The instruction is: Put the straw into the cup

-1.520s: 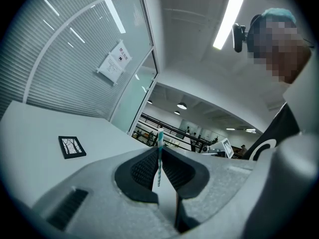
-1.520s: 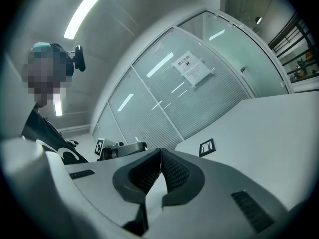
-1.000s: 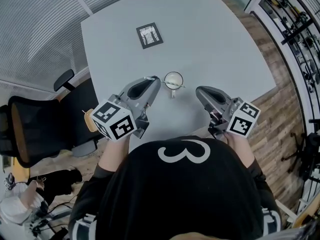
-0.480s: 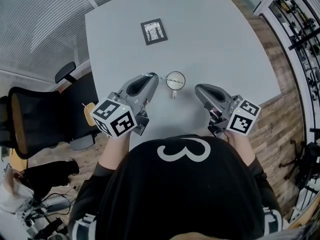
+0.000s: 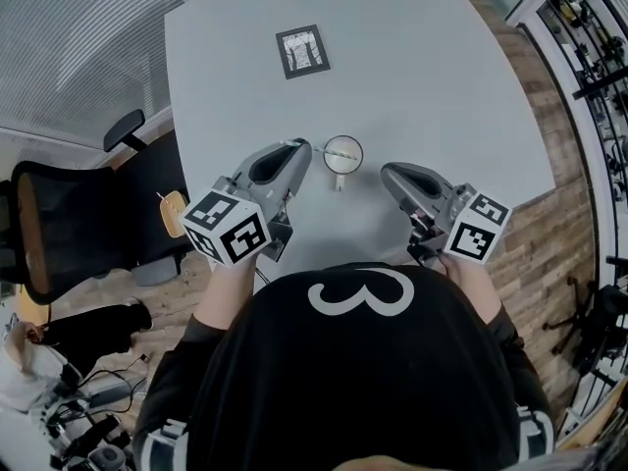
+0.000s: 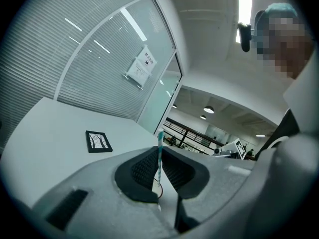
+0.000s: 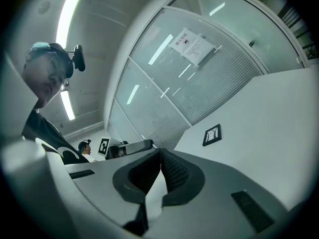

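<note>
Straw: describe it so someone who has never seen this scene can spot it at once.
On the grey table, find the white cup near the person's edge. The left gripper sits just left of it. The straw is pinched between that gripper's jaws and sticks out past the pads. It is a thin white tube with teal stripes, the only slender striped thing here.

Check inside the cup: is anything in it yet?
The cup interior looks pale and empty. The straw, shut in the left gripper, crosses its mouth; whether its tip dips inside can't be told.
</note>
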A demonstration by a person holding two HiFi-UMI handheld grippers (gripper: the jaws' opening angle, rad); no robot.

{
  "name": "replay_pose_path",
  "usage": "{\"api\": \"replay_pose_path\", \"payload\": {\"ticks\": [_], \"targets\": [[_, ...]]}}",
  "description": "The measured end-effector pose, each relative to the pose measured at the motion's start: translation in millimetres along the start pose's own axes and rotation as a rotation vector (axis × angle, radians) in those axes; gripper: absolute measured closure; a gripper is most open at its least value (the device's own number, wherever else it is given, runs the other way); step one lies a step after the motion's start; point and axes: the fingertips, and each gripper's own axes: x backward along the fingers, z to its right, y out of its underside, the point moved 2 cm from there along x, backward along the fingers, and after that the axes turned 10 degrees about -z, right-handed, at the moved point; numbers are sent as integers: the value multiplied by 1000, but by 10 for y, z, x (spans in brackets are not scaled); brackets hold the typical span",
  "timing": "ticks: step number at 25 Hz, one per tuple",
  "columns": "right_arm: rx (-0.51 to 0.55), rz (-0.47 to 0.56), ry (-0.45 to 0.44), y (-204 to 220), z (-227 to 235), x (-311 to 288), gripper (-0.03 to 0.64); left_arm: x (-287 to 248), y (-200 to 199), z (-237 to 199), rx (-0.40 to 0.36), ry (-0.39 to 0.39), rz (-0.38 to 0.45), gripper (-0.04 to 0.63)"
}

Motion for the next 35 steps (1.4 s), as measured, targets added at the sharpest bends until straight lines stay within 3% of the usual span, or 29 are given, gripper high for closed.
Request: {"api": "replay_pose_path", "payload": {"ticks": [12, 35], "targets": [[-25, -29, -5, 62, 203, 15, 601, -165, 237, -163, 36, -54, -38, 560], [-47, -75, 31, 192, 401, 3, 601, -383, 560, -376, 82, -62, -78, 560]]}}
